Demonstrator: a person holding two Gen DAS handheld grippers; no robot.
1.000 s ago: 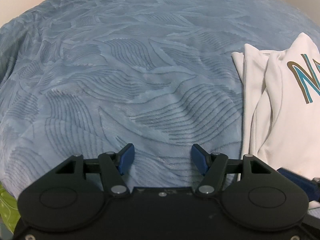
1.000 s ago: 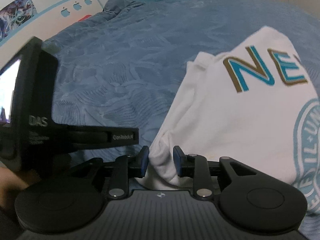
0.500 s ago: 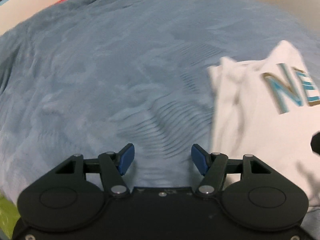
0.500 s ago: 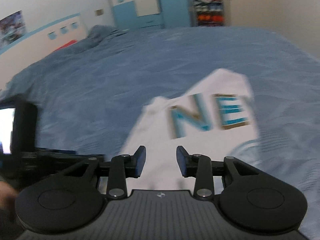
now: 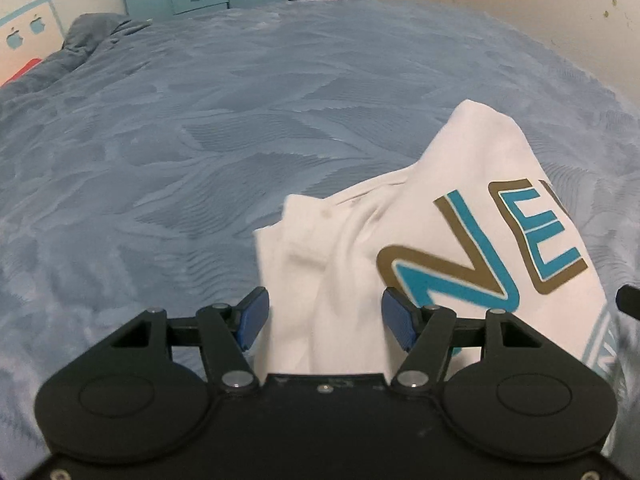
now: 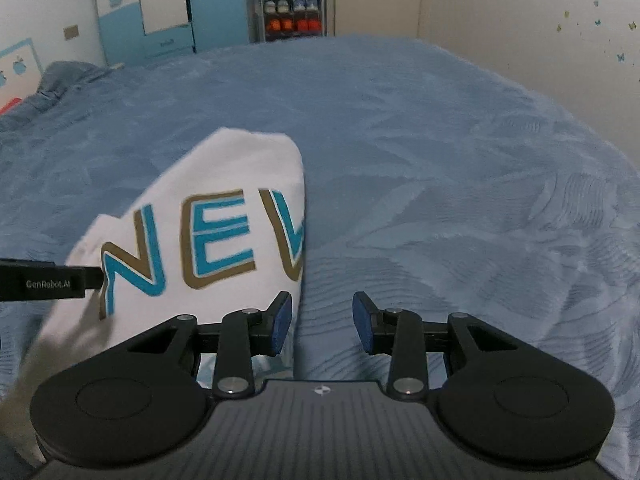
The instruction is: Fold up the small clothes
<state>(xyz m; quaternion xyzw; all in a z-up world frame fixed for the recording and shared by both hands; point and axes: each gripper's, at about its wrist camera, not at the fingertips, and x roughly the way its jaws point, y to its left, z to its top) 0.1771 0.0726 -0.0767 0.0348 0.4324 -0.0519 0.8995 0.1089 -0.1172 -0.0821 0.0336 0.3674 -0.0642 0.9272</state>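
A small white shirt [image 5: 460, 208] with teal and gold letters lies partly folded on the blue bedspread [image 5: 200, 140]. My left gripper [image 5: 324, 318] is open above the shirt's near left edge, with white cloth showing between its blue pads and nothing pinched. In the right wrist view the shirt [image 6: 208, 208] lies to the left. My right gripper [image 6: 322, 326] is open beside the shirt's right edge, over bare bedspread [image 6: 460, 200]. A black part of the left gripper [image 6: 44, 284] reaches in from that view's left edge.
The bedspread stretches far ahead and to both sides. A bunched pillow or blanket [image 5: 92, 36] lies at the back left. Blue and white wardrobes [image 6: 160, 12] and a shoe rack [image 6: 294, 10] stand beyond the bed. A pale wall [image 6: 540, 40] runs along the right.
My right gripper opened, let go of the shirt's edge and moved right, off the cloth. My left gripper swung right from bare bedspread to over the shirt's left edge. Both views tilted up.
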